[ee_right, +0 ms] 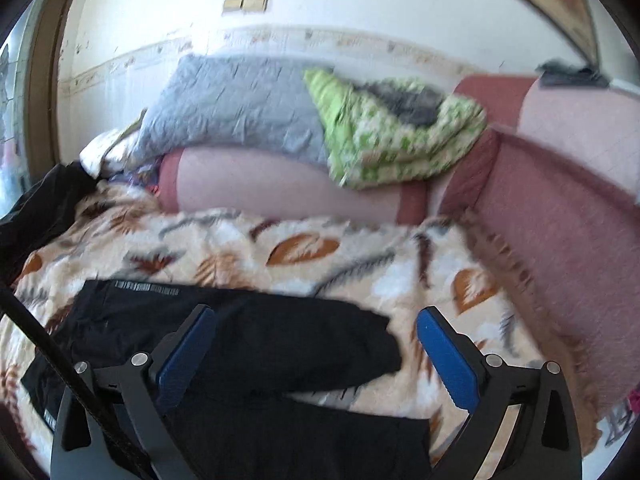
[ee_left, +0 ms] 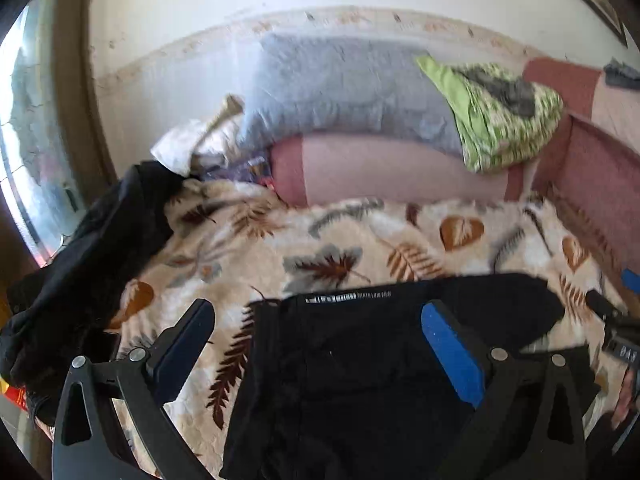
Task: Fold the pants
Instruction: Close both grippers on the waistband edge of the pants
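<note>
Pants [ee_left: 360, 368] lie part-folded on the blanket [ee_left: 360, 240] under both spread, empty grippers, left [ee_left: 320, 320] and right [ee_right: 316, 328], so the next fold likely needs a hem pinched between fingers; only the left view shows another dark garment [ee_left: 80, 264] beyond its left finger.

Leaf-print blanket [ee_left: 360, 240]; grey pillow [ee_left: 344, 88] atop pink bolster [ee_left: 392, 176]; green quilt [ee_left: 508, 116].
</note>
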Demonstrator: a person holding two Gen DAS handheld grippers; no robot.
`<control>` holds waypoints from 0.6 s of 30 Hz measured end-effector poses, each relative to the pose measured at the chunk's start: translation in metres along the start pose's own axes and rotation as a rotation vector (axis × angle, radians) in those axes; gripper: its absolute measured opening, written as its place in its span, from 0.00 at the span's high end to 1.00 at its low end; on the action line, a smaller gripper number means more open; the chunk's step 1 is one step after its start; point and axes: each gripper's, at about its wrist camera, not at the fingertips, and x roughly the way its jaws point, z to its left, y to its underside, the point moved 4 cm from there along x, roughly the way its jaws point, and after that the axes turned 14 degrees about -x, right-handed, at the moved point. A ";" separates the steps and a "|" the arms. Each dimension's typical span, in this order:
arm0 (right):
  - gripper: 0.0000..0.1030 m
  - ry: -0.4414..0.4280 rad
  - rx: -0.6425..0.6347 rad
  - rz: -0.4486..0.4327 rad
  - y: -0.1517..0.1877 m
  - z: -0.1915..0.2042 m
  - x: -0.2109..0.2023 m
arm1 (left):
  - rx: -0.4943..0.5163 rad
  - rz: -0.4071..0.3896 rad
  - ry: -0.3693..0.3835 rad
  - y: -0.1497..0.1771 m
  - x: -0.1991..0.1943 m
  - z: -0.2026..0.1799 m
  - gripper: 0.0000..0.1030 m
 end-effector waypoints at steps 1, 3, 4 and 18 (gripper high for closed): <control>0.00 -0.001 -0.003 0.029 0.006 -0.005 0.011 | 0.015 0.014 0.008 0.002 0.009 -0.002 0.00; 0.01 -0.017 -0.037 0.082 0.013 -0.010 0.032 | 0.051 0.058 0.064 0.004 0.030 -0.008 0.00; 0.01 -0.030 -0.050 0.099 0.015 -0.012 0.041 | 0.067 0.091 0.099 0.004 0.044 -0.012 0.00; 0.09 -0.421 -0.083 0.308 0.016 -0.050 0.218 | 0.207 0.448 0.303 0.012 0.222 -0.063 0.18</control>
